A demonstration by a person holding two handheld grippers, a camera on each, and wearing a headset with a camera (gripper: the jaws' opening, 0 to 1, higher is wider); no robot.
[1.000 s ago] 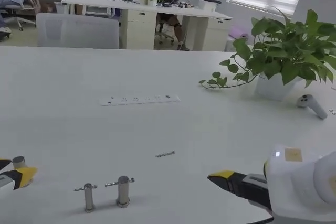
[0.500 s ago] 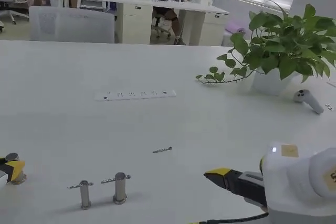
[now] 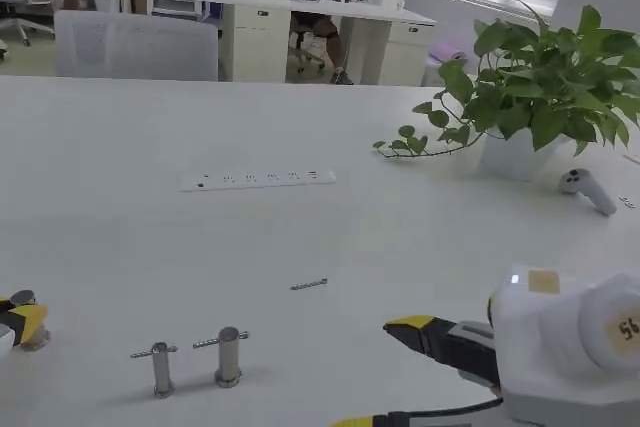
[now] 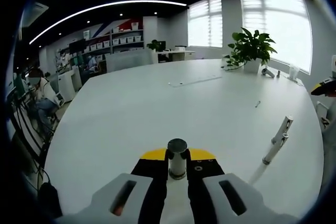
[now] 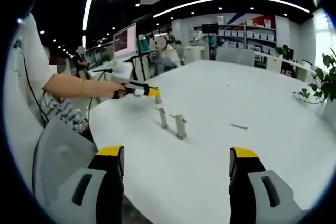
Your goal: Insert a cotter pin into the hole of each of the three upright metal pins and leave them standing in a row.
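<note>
Far left on the desk (image 3: 300, 127), the left tongs (image 3: 22, 322), held out on a level forearm (image 5: 79, 84), clamp an upright metal pin (image 4: 177, 161). Two cottered pins (image 3: 229, 355) stand near it, then a loose cotter pin (image 3: 309, 284). The right tongs (image 5: 177, 152) hover low, jaws wide apart.

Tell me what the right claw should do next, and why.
Probably reach the open right claw toward the loose cotter pin on the table and pick it up: two upright pins already carry cotter pins, while the metal pin shut in the left claw shows none.
</note>
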